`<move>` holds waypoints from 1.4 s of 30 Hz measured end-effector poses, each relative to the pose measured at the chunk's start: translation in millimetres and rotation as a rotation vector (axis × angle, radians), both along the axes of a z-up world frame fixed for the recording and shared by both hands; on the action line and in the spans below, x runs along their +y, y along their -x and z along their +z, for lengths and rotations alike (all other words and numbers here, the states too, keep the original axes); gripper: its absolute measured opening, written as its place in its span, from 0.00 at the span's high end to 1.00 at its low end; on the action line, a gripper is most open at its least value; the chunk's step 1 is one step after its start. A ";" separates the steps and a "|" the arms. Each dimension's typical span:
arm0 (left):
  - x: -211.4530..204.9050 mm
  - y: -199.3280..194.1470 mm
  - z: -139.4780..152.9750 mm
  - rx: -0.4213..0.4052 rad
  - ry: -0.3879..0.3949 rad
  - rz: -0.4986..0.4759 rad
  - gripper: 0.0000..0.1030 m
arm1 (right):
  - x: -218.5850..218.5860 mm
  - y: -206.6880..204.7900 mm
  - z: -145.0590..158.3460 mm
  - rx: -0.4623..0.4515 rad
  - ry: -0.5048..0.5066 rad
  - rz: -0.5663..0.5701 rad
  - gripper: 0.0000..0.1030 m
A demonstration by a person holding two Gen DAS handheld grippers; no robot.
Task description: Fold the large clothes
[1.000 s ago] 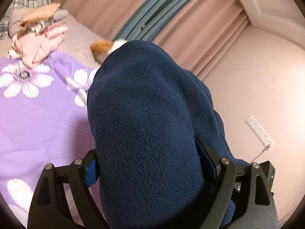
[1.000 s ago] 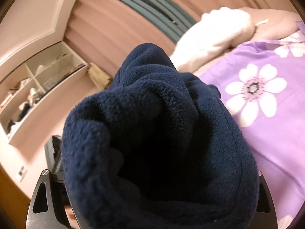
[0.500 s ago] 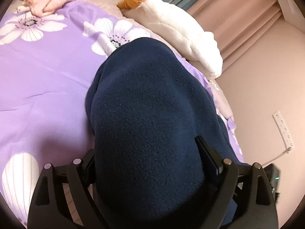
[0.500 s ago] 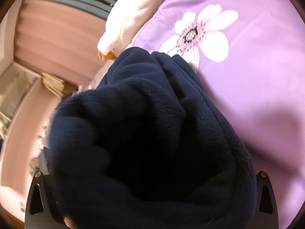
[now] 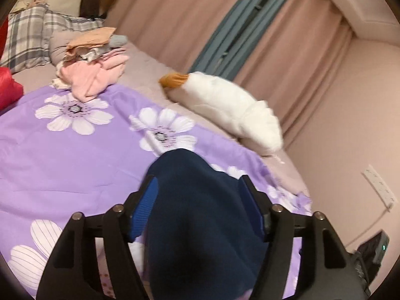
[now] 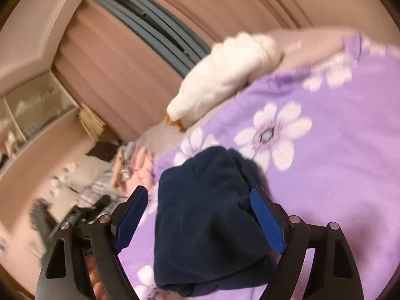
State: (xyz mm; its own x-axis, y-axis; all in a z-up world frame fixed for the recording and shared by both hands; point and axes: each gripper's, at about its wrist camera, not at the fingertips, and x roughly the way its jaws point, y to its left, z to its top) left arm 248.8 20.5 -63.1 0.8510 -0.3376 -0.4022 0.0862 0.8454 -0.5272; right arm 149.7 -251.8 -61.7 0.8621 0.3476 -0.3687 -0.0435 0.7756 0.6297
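A dark navy fleece garment (image 5: 200, 215) lies bunched between the fingers of my left gripper (image 5: 197, 187), over the purple flowered bedspread (image 5: 65, 165). The blue pads (image 5: 146, 205) stand wide apart beside the fleece, so the left gripper is open. In the right wrist view the same fleece (image 6: 207, 220) lies on the bedspread (image 6: 337, 175) between the fingers of my right gripper (image 6: 200, 200). Its pads (image 6: 265, 217) stand wide; a gap shows at the left pad. The right gripper is open.
A white plush pillow with an orange end (image 5: 225, 110) lies at the bed's far edge by pink curtains (image 5: 175, 25). A pile of pink and beige clothes (image 5: 92, 67) and plaid pillows (image 5: 27, 35) sit at the far left. Shelves (image 6: 32, 110) show in the right wrist view.
Both grippers have opened and drawn back from the fleece, which now lies lower on the bedspread. It filled both views before; now more of the bed shows.
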 end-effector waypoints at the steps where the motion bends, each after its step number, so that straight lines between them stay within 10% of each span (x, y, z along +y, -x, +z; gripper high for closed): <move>1: -1.1 2.5 -3.4 0.019 0.011 -0.003 0.43 | 8.6 1.3 5.4 0.011 0.049 -0.008 0.24; 4: -6.8 6.3 -32.4 0.091 0.028 0.034 0.44 | 28.4 -8.4 -5.3 0.083 0.079 0.014 0.39; 8: -38.5 -18.9 -110.8 0.299 -0.162 0.048 0.38 | 42.8 -40.7 -59.5 0.277 0.106 0.017 0.44; 12: -12.5 -12.5 -123.7 0.324 0.066 0.061 0.35 | 75.8 -36.2 -61.2 0.230 0.476 -0.032 0.44; 19: -25.9 26.4 -90.4 0.244 -0.150 0.038 0.38 | 46.2 -13.3 -45.4 0.250 0.149 -0.007 0.44; 27: -24.6 18.0 -130.3 0.293 -0.102 0.035 0.24 | 19.9 -36.6 -115.0 0.477 -0.052 0.012 0.16; 37: -36.9 32.7 -104.8 0.259 -0.210 0.075 0.29 | 28.8 -29.5 -91.3 0.443 0.049 0.007 0.15; 42: -15.9 46.6 -76.4 0.227 -0.142 0.101 0.33 | 19.6 -15.6 -62.9 0.353 0.088 -0.001 0.28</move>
